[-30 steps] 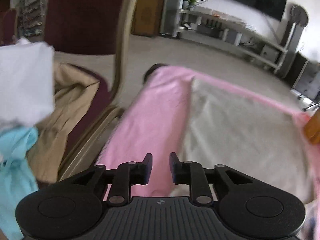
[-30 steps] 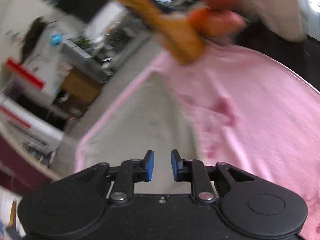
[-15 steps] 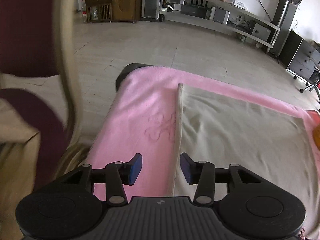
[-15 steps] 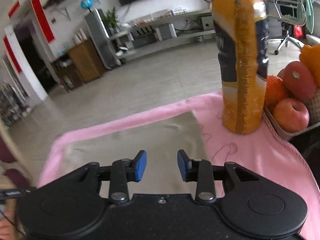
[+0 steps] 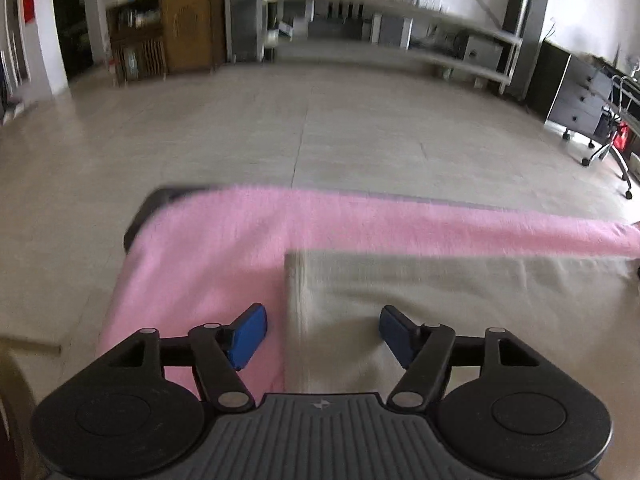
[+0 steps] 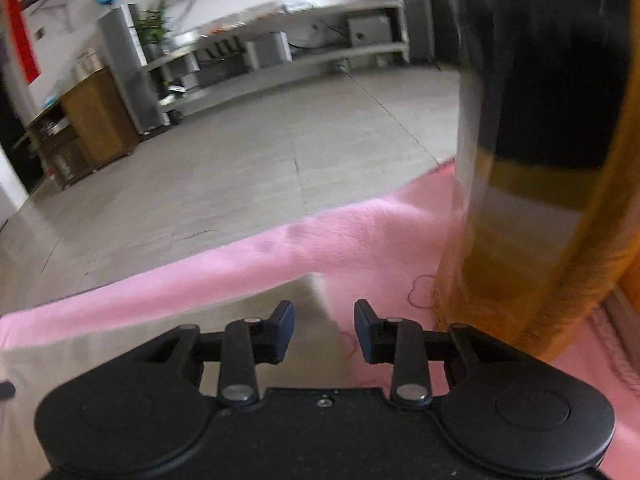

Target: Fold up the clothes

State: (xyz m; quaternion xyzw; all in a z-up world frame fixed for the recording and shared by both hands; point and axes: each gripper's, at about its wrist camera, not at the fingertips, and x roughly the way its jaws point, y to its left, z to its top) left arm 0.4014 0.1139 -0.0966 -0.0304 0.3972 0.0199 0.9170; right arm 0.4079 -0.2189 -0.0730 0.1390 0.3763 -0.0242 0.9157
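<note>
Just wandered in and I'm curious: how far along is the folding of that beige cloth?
The beige cloth lies flat as a neat rectangle on the pink cover, so earlier folds look done. Now the left gripper, its jaws just opening, straddles the cloth's left edge; the right gripper sits open at the right corner. Neither grips yet, so any next fold remains.

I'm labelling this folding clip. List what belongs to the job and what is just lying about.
Belongs to the job:
beige cloth, lying flat on the pink cover
left gripper, open over the cloth's left edge
right gripper, open over the cloth's right corner

Just lying about:
pink cover
orange bottle
wooden cabinet
</note>
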